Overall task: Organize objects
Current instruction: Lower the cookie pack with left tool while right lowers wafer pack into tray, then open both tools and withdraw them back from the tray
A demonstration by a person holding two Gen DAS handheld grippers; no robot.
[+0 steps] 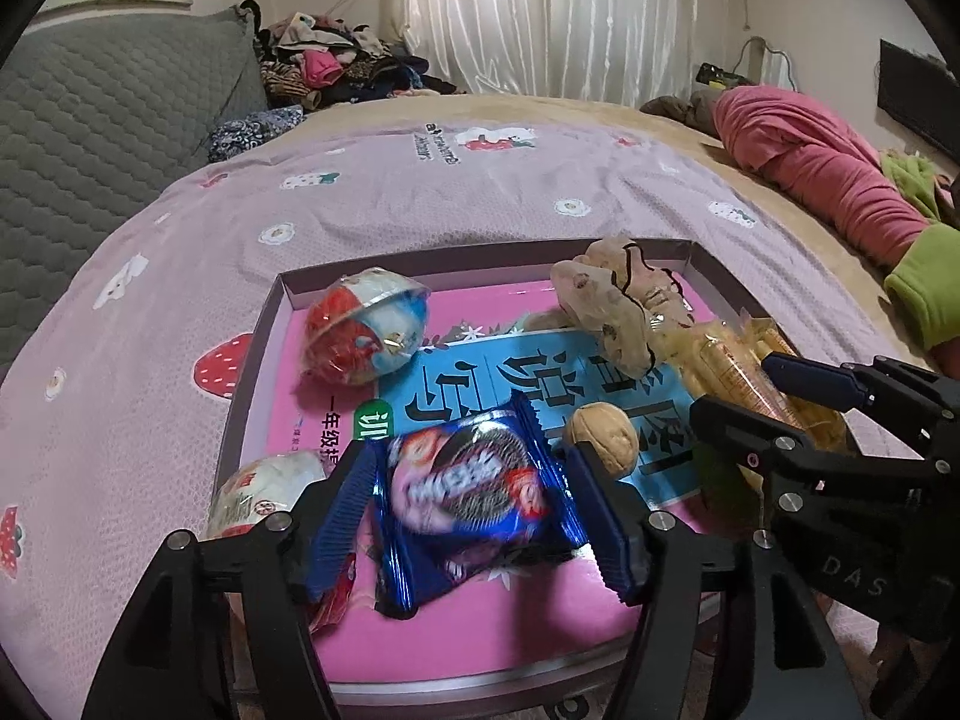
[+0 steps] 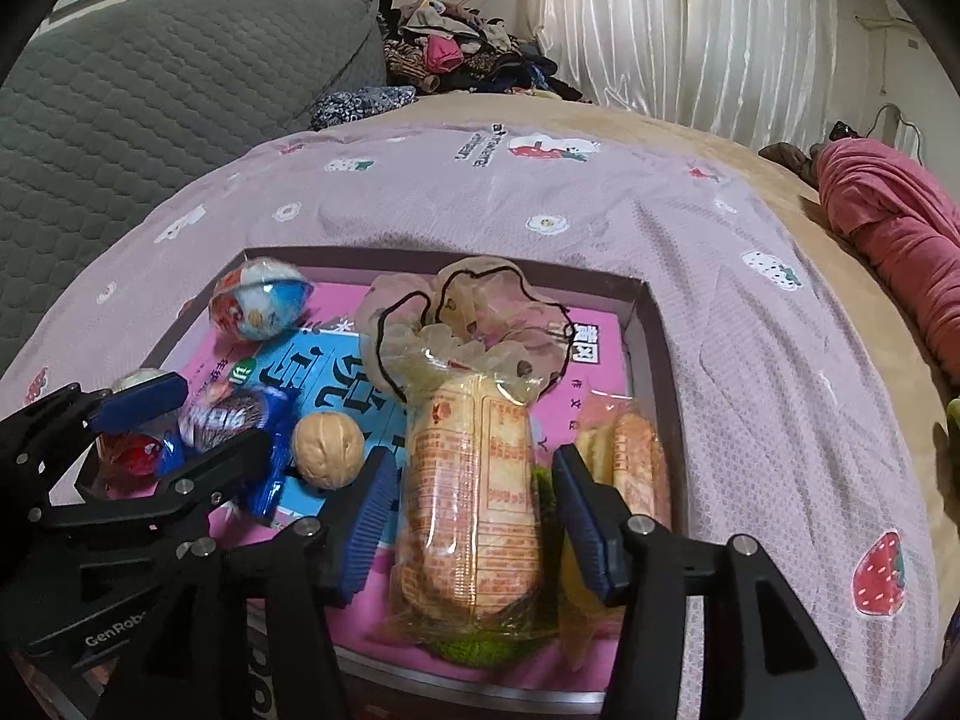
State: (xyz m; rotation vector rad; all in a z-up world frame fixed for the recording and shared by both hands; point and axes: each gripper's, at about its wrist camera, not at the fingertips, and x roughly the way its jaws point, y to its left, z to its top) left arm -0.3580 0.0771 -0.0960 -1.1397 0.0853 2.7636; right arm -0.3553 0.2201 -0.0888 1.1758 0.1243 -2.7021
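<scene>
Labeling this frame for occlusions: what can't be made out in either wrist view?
- Cookie packet, left wrist view: motion-blurred, brand lettering unreadable; whether the left tool pads touch it is unclear.
- Book cover: title partly covered by the snacks, both views.
- Small wrapped snack, left wrist view: partly hidden behind the left finger.
- Green item under the rice cracker pack, right wrist view: mostly covered, unidentifiable.
- Tray near edge: hidden behind tool fingers.

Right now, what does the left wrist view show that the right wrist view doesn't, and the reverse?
Only the left wrist view: a bright green sleeve cuff at the right edge, and the left tool open around the blue foil cookie packet. Only the right wrist view: the right tool open around the clear rice-cracker packet. Both show the round tan walnut and the shallow pink-lined tray.
</scene>
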